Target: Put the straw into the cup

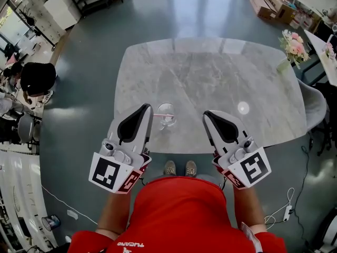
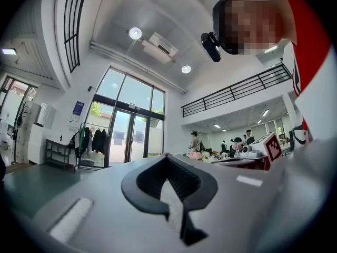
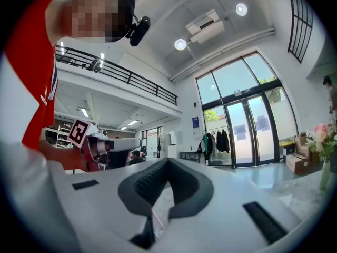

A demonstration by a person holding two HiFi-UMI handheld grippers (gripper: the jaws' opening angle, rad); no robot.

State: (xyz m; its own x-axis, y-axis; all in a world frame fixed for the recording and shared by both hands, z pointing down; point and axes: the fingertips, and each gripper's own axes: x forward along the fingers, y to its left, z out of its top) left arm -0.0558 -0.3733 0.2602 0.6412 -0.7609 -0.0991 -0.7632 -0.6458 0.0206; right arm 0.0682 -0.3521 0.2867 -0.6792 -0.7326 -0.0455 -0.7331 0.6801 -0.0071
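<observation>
- Lighting is bright and even daylight, which enters through the tall glass doors (image 2: 129, 136) seen in both gripper views.
- The round ceiling lamps (image 2: 135, 33) are lit and burn out to white.
- In the head view, the floor (image 1: 174, 15) carries broad pale reflections and the table (image 1: 210, 73) bears one small white glare spot (image 1: 243, 108). Shadows are faint.
- The bodies of the left gripper (image 2: 167, 165) and right gripper (image 3: 167, 165) are soft close to the lens, while the room behind them is sharp.
- Straight lines bow heavily at the edges, and the corners of the gripper views are black.
</observation>
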